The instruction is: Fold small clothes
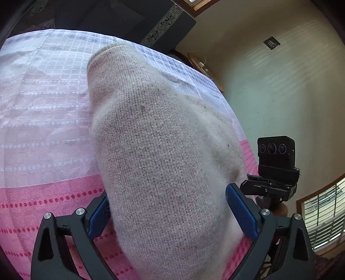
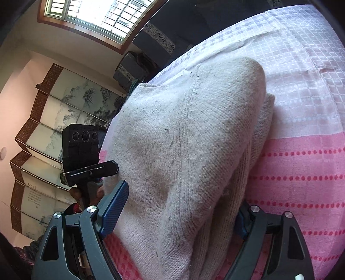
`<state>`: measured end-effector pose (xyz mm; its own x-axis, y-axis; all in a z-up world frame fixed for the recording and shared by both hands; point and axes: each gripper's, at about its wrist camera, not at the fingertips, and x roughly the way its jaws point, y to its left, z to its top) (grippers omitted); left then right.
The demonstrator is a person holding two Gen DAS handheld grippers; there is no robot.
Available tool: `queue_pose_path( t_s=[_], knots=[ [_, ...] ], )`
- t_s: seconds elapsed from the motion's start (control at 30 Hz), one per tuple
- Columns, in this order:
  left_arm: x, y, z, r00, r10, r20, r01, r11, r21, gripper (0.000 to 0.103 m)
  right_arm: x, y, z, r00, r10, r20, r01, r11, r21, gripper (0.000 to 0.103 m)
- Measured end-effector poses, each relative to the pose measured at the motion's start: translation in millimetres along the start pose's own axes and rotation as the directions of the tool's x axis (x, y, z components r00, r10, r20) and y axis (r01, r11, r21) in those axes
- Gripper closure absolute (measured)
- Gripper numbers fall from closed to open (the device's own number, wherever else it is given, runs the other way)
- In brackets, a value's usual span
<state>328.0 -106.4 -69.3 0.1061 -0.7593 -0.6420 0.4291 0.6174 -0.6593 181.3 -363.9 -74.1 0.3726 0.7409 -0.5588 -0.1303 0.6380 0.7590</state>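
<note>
The left gripper (image 1: 167, 212) points down at a slant, its blue-padded jaws spread wide. The right gripper (image 2: 180, 212) tilts down likewise, jaws equally wide apart. Whether any pad presses on what lies between them cannot be told.

- A home, a lived-in room.
- Painted folding screen (image 2: 64, 120) at the left of the right wrist view.
- Wood-framed barred window (image 2: 99, 17) at upper left.
- Pink and white woven cloth (image 1: 43, 107) spread over the surface.
- Dark patterned cushions (image 2: 155, 41) at top centre.
</note>
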Motion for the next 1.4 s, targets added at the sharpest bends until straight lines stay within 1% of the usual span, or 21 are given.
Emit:
queue_pose_path(
  t_s=[0.07,0.1,0.13,0.17,0.2,0.23,0.33,0.4,0.47,0.53,0.67,0.9,1.13,1.4],
  knots=[
    [3,-5,-1,1.000,0.023,0.009,-0.023,1.000,0.014,0.006,0,0,-2,1.000,-0.009,0.016,0.009,1.000,-0.012,0.022],
    [4,-9,-2,0.999,0.046,0.020,-0.047,0.999,0.023,0.009,0,0,-2,1.000,-0.017,0.025,0.018,1.000,-0.019,0.027],
    [6,-13,-4,0.994,0.100,0.038,-0.101,0.994,0.040,0.021,1,-1,-4,0.999,-0.027,0.032,0.028,0.999,-0.019,0.032],
    [9,-18,-5,0.985,0.163,0.055,-0.166,0.984,0.068,0.027,1,-5,-6,0.999,-0.038,0.039,0.038,0.999,0.000,0.051],
    [10,-22,-7,0.979,0.189,0.072,-0.194,0.978,0.082,0.033,2,-12,-8,0.999,-0.028,0.045,0.026,0.999,0.032,0.063],
    [10,-24,-9,0.977,0.192,0.089,-0.199,0.977,0.078,0.037,-1,-16,-9,0.998,-0.015,0.067,0.012,0.999,0.041,0.064],
    [11,-36,-13,0.964,0.237,0.119,-0.250,0.963,0.102,0.045,0,-12,-12,0.995,-0.041,0.086,0.038,0.999,0.034,0.066],
    [13,-47,-15,0.950,0.280,0.138,-0.297,0.947,0.120,0.048,-1,-9,-12,0.994,-0.041,0.105,0.036,0.998,0.044,0.067],
    [13,-58,-19,0.933,0.323,0.162,-0.346,0.927,0.143,0.049,-3,-7,-14,0.992,-0.041,0.121,0.035,0.998,0.047,0.068],
    [13,-64,-23,0.922,0.346,0.173,-0.373,0.915,0.157,0.050,-6,-4,-16,0.990,-0.039,0.134,0.032,0.998,0.055,0.069],
    [8,-68,-29,0.918,0.353,0.181,-0.379,0.915,0.139,0.050,-10,3,-21,0.988,-0.028,0.153,0.018,0.998,0.062,0.071],
    [-16,-75,-44,0.891,0.402,0.211,-0.434,0.890,0.140,0.050,-5,27,-34,0.987,0.006,0.162,-0.015,0.998,0.054,0.072],
    [-52,-78,-71,0.867,0.440,0.234,-0.478,0.867,0.142,0.050,4,50,-52,0.987,0.034,0.157,-0.040,0.998,0.040,0.072],
    [-76,-78,-93,0.856,0.455,0.246,-0.494,0.860,0.125,0.050,10,72,-65,0.989,0.044,0.144,-0.047,0.999,0.021,0.072]
  ],
)
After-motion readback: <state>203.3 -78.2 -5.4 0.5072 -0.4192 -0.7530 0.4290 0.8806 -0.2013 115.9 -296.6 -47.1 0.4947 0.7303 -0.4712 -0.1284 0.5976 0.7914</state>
